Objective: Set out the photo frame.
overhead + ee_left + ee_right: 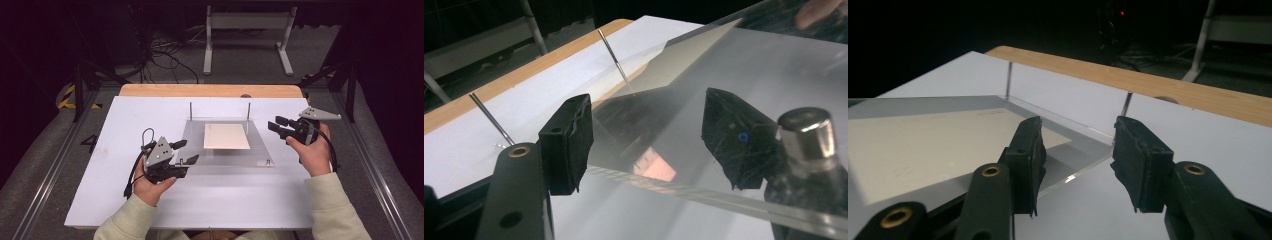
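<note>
White board covers the desk, and a clear plastic sheet lies on it with a cream card underneath. The left tongs stand apart around the sheet's near corner, not squeezing. The right tongs stand apart too, empty, just beside the far edge. I think the lifting step comes next: the left tongs must pinch first.

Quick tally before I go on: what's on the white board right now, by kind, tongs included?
Clear acrylic plate: 1
Cream paper sheet under or on that plate: 1
Upright metal pins: 2, left pin and right pin
Metal knob at the plate's near right corner: 1
Tongs: 2, left tongs and right tongs, both open
Total: 7
</note>
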`<act>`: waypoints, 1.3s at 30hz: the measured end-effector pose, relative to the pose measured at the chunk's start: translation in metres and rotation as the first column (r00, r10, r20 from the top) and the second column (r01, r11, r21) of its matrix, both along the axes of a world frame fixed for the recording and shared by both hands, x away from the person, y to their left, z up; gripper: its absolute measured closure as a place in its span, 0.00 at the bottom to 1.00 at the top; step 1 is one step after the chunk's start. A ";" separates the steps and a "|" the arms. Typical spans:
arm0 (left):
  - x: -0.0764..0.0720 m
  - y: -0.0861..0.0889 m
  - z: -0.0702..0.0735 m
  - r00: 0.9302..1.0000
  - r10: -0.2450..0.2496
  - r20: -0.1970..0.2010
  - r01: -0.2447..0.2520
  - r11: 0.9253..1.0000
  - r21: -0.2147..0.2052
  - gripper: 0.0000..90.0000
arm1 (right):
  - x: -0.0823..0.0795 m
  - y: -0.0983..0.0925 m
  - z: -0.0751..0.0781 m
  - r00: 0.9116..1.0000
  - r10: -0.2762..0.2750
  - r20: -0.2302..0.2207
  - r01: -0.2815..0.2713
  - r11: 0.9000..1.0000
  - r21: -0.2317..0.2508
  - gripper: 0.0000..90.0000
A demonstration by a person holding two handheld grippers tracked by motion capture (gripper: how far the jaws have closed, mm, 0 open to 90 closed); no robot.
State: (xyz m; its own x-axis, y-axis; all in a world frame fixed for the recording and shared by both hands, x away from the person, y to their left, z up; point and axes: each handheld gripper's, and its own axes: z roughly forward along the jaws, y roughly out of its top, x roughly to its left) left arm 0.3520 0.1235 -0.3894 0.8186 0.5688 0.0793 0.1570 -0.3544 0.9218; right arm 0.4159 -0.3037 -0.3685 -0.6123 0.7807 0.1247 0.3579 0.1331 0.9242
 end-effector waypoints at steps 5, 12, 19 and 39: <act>-0.001 0.000 0.000 1.000 0.001 0.006 -0.001 1.000 0.008 0.41 | -0.019 -0.002 -0.007 1.000 0.009 -0.008 -0.009 1.000 0.001 0.59; -0.001 -0.001 0.000 1.000 0.002 0.006 -0.002 1.000 0.006 0.42 | -0.044 -0.004 0.002 0.998 0.061 0.016 -0.061 0.998 -0.013 0.55; -0.001 -0.001 0.000 1.000 0.003 0.007 -0.003 1.000 0.006 0.42 | -0.052 -0.003 -0.011 0.997 0.073 -0.026 -0.074 0.996 -0.058 0.50; -0.002 -0.001 0.000 1.000 -0.001 0.012 0.000 1.000 0.009 0.42 | -0.073 0.036 -0.013 0.948 0.291 0.131 -0.269 0.949 -0.168 0.32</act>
State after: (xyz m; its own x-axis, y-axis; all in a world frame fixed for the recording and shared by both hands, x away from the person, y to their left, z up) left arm 0.3504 0.1221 -0.3894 0.8179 0.5677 0.0940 0.1460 -0.3627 0.9204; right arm 0.3428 -0.2674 -0.3812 -0.8114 0.5776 -0.0894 0.1431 0.3446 0.9278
